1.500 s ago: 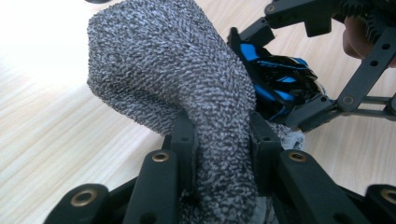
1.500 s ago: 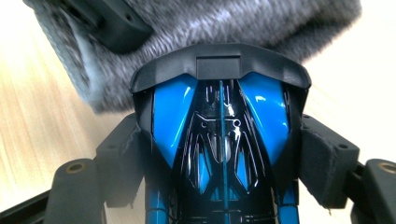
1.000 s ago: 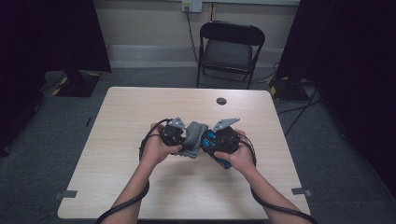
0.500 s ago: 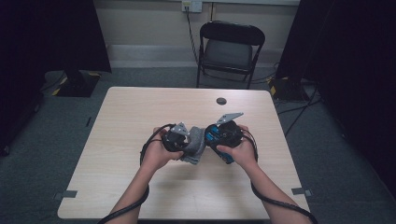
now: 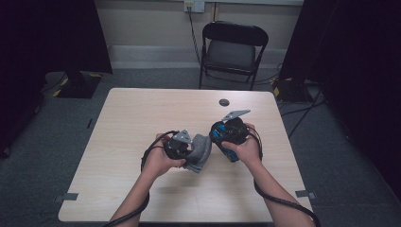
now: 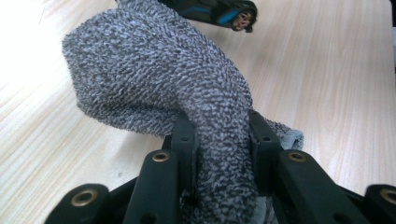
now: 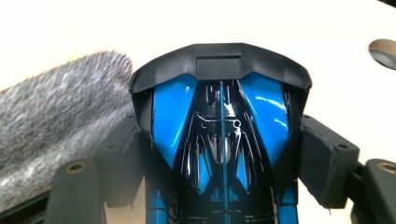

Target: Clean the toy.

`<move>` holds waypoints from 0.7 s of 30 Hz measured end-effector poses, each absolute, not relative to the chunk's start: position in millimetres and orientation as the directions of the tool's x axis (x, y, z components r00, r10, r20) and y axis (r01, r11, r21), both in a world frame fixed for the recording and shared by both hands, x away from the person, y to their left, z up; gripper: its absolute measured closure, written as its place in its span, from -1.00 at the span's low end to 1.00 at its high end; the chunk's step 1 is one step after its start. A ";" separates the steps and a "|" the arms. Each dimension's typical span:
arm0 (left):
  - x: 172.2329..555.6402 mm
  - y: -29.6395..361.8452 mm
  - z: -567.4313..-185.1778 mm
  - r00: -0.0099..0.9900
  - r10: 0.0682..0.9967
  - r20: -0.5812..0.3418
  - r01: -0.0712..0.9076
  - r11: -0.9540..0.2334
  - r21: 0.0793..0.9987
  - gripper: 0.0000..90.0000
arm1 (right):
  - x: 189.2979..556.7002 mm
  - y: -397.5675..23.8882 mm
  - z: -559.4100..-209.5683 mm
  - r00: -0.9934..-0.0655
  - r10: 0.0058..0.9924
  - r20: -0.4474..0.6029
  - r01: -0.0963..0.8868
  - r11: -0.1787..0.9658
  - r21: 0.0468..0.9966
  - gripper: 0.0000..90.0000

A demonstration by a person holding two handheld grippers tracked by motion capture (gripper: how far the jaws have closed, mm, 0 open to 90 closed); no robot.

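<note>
Since a second ago, both hands have shifted: the right gripper (image 5: 226, 142) has drawn away to the right, so a gap now shows between it and the grey knitted pouch (image 5: 201, 151), where the two were pressed close together before. That pouch is a soft, speckled grey knit, slack and rounded like a small sack; its inside is hidden. The left gripper (image 5: 182, 147) pinches a bunched neck of it, the jaws narrow with the fabric squeezed between the pads, as the left gripper view shows (image 6: 224, 154). The rest of the pouch (image 6: 149, 79) sags onto the surface.

The right gripper clamps a glossy blue and black plastic object (image 7: 222, 135), hard and angular with a matte black cap at its far end; the jaws stand fairly wide around its body. The pouch's fuzzy edge (image 7: 56, 112) lies just beside it on the left.

The surface (image 5: 142, 113) is pale wood-grain laminate, with a small dark round disc (image 5: 224, 102) near its far edge. Beyond stand a black folding chair (image 5: 234, 49), grey carpet and dark curtains.
</note>
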State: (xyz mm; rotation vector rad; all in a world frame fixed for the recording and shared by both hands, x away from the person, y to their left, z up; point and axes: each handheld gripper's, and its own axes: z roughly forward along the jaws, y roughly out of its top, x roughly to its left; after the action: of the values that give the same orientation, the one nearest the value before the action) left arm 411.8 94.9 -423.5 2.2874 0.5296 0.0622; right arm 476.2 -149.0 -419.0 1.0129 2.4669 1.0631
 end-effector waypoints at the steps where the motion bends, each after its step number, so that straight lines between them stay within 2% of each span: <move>1: 411.7 96.2 -423.5 0.911 0.397 -0.112 0.355 -0.617 0.703 0.54 | 477.1 -150.7 -417.4 -0.720 0.693 0.028 0.494 0.485 0.722 -0.43; 14: 438.5 120.5 -405.7 0.823 0.561 -0.093 0.431 -0.510 0.744 0.51 | 457.6 -147.8 -414.1 -0.772 0.635 0.027 0.446 0.510 0.736 -0.43; 21: 449.4 113.0 -395.1 0.825 0.558 -0.093 0.423 -0.499 0.756 0.51 | 446.4 -135.4 -420.6 -0.807 0.590 0.019 0.415 0.543 0.730 -0.43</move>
State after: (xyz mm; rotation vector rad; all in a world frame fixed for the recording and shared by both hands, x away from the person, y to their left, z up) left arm 449.4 113.0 -395.1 2.1684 0.7159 0.2057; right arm 446.4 -135.4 -420.6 0.8453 2.5515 1.1170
